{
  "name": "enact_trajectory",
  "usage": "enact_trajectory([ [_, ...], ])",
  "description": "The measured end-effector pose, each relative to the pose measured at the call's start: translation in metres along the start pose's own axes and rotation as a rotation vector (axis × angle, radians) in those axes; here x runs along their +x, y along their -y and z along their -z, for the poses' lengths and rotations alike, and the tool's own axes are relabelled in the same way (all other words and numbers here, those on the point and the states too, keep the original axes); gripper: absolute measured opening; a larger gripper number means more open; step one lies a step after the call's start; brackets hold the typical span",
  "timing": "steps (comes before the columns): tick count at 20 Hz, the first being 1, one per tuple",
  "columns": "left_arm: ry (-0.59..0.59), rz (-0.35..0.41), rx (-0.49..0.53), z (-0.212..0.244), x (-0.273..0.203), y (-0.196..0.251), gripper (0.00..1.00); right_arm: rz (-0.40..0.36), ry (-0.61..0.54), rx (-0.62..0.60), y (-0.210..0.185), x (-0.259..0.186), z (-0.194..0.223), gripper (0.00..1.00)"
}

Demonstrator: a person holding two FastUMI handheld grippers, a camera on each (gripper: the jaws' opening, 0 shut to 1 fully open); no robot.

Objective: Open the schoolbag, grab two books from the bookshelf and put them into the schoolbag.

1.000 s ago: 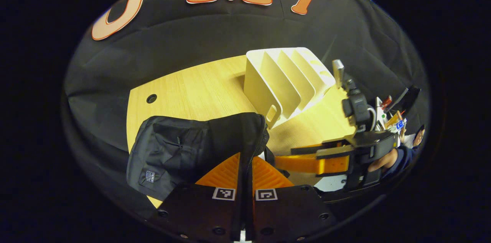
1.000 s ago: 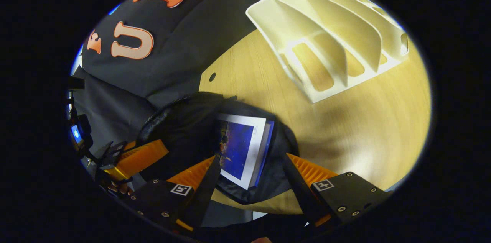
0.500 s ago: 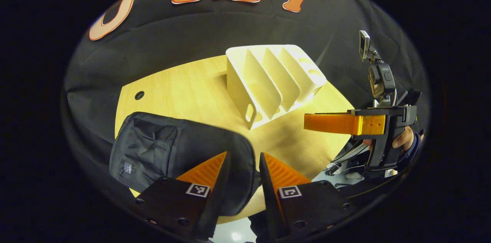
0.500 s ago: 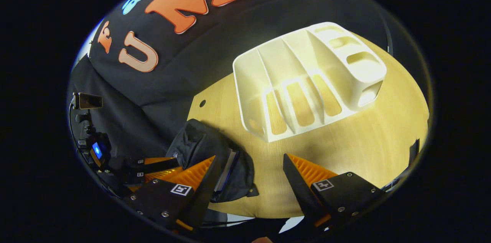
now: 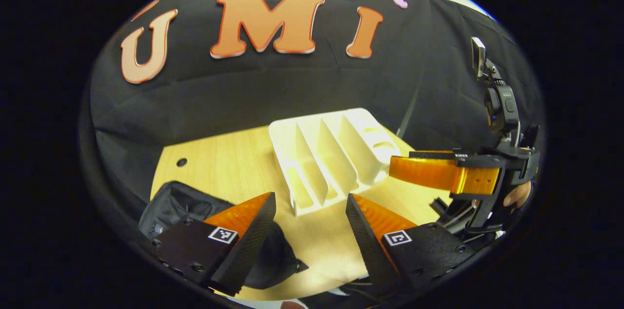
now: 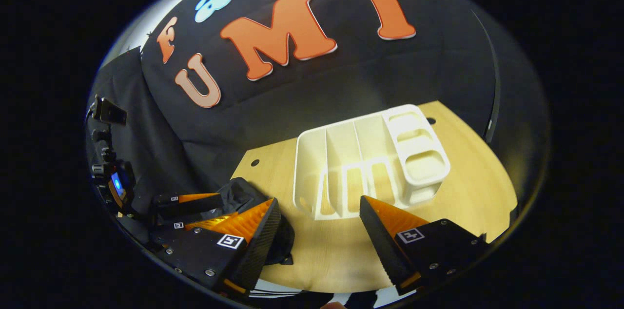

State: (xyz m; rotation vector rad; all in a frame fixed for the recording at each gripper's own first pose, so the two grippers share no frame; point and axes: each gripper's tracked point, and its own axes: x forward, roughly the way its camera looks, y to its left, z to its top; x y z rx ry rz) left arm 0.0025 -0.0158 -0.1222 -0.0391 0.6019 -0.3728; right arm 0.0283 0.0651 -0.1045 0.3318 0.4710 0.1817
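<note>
A white bookshelf (image 5: 331, 158) (image 6: 370, 163) stands mid-table, and its slots are bare. The black schoolbag (image 5: 180, 204) (image 6: 239, 192) lies slumped near the table's front left edge, partly behind my fingers. My left gripper (image 5: 309, 221) hovers open above the table's front, between the bag and the shelf, holding nothing. It is also in the right gripper view (image 6: 226, 206), over the bag. My right gripper (image 6: 319, 216) is open and empty, raised in front of the shelf. In the left gripper view my right gripper (image 5: 397, 167) is side-on at the right, held by a hand (image 5: 516, 197).
The wooden table (image 5: 229, 167) (image 6: 468, 187) has a small round hole (image 5: 181, 162) near its back left corner. Black cloth walls rise close behind the table. A camera mount (image 5: 499, 99) rides on top of my right gripper.
My left gripper let go of the bag's edge and opened. Both grippers drew back and up from the bag. The bag slumped down, and the blue book in its mouth went out of sight.
</note>
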Motion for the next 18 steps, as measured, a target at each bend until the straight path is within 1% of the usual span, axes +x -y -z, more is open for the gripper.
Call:
enact_trajectory([
  [2, 0.111, -0.042, -0.003, -0.028, -0.009, 0.015, 0.93, 0.010, 0.086, -0.056, 0.007, -0.011, -0.025, 0.98],
  [5, 0.276, -0.098, -0.011, -0.056, -0.023, 0.033, 0.94, 0.026, 0.221, -0.148, 0.016, -0.041, -0.060, 0.98],
  [6, 0.321, -0.118, -0.008, -0.067, -0.027, 0.038, 0.95, 0.036, 0.264, -0.170, 0.021, -0.050, -0.071, 0.98],
  [7, 0.357, -0.135, -0.004, -0.073, -0.032, 0.041, 0.94, 0.036, 0.293, -0.194, 0.023, -0.061, -0.081, 0.98],
  [8, 0.392, -0.153, -0.003, -0.079, -0.036, 0.042, 0.95, 0.043, 0.313, -0.214, 0.023, -0.067, -0.085, 0.98],
  [13, 0.507, -0.199, -0.049, -0.085, -0.058, 0.048, 0.95, 0.036, 0.402, -0.270, 0.024, -0.093, -0.105, 0.98],
  [14, 0.506, -0.196, -0.051, -0.085, -0.061, 0.054, 0.95, 0.037, 0.411, -0.284, 0.025, -0.096, -0.106, 1.00],
  [15, 0.512, -0.207, -0.053, -0.086, -0.067, 0.055, 0.95, 0.035, 0.421, -0.291, 0.027, -0.100, -0.106, 0.97],
  [18, 0.526, -0.229, -0.037, -0.088, -0.068, 0.058, 0.95, 0.016, 0.434, -0.275, 0.027, -0.107, -0.108, 0.97],
])
